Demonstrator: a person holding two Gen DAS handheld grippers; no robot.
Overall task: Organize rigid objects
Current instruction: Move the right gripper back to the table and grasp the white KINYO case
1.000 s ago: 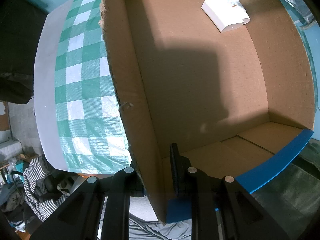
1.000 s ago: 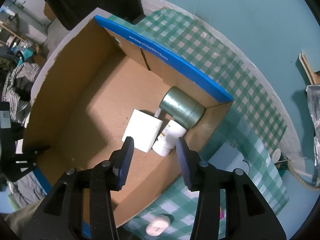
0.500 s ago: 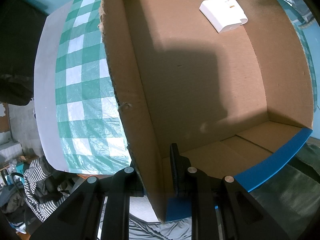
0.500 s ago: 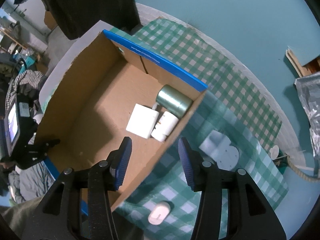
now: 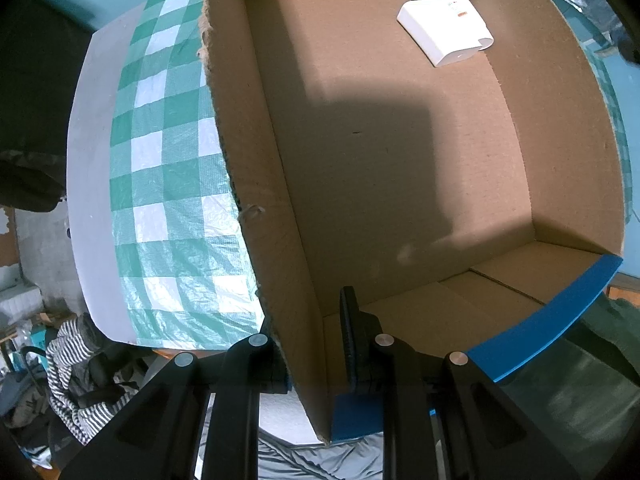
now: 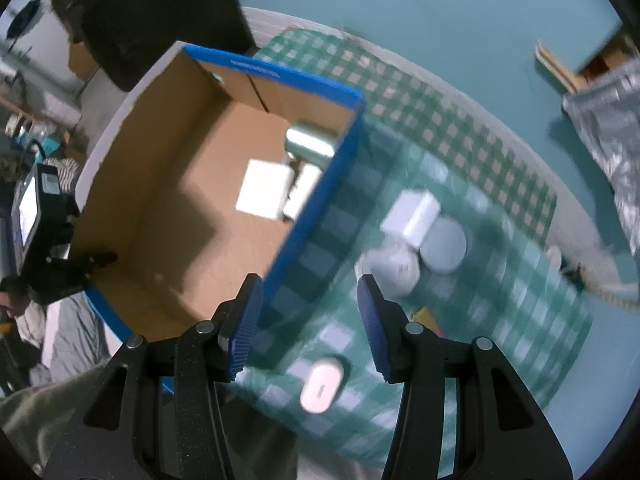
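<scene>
1. The left gripper (image 5: 310, 344) stays pinched tight on the wall of the cardboard box (image 5: 256, 184) — good, it keeps the box from sliding.
2. The right gripper (image 6: 308, 316) holds nothing. Its jaws are partly open and have just been opening.
3. A white oval thing (image 6: 321, 385) lies on the checked cloth (image 6: 460, 128) at 6 o'clock; a white block (image 6: 414, 213) and round lids (image 6: 444, 245) at 2 o'clock.
4. It should lift each thing over the blue box edge (image 6: 312, 208) — the box floor has lots of room.
</scene>
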